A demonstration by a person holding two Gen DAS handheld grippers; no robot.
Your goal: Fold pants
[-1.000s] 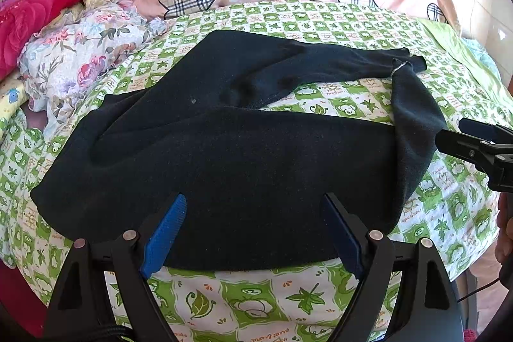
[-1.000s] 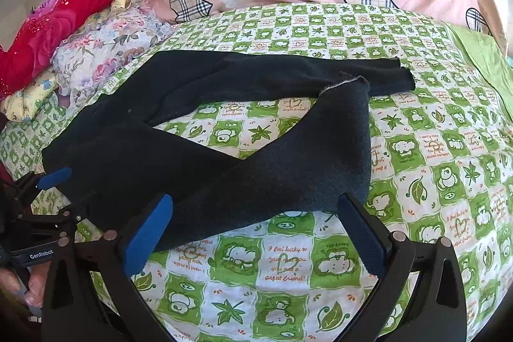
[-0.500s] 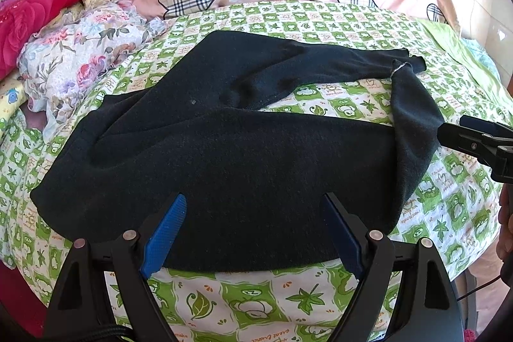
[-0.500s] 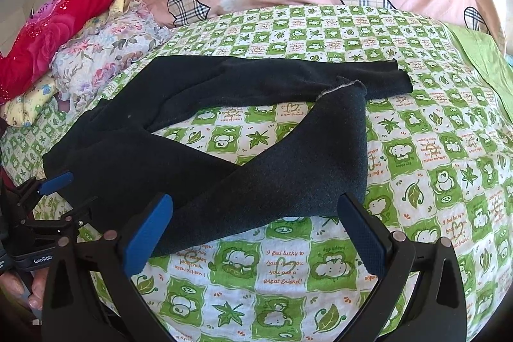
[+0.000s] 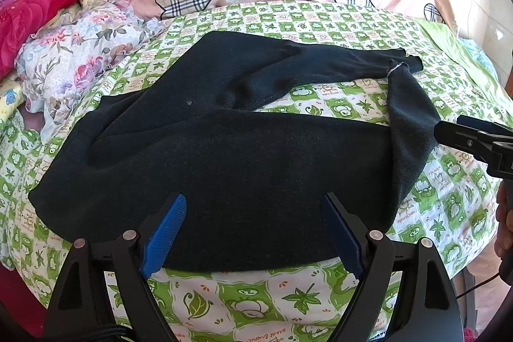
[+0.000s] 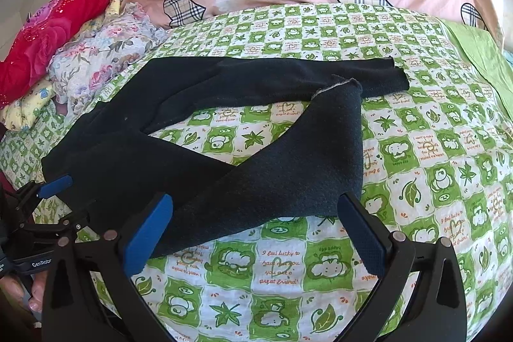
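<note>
Black pants point(image 5: 224, 156) sprawl on the checked bedspread point(image 6: 416, 149), long axis left-to-right, waist end left. My left gripper point(image 5: 255, 229) hovers spread over the seat; my right gripper point(image 6: 256, 233), spread, empty, sits nearer the doubled-back leg cuff point(image 6: 340, 85).

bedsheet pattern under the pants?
Green-and-white checks with leaves and cartoon animals; right wrist view shows it best.

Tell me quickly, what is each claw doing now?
Left claw: open, empty, over the black knit pants.
Right claw: open, empty, over the pants.
</note>
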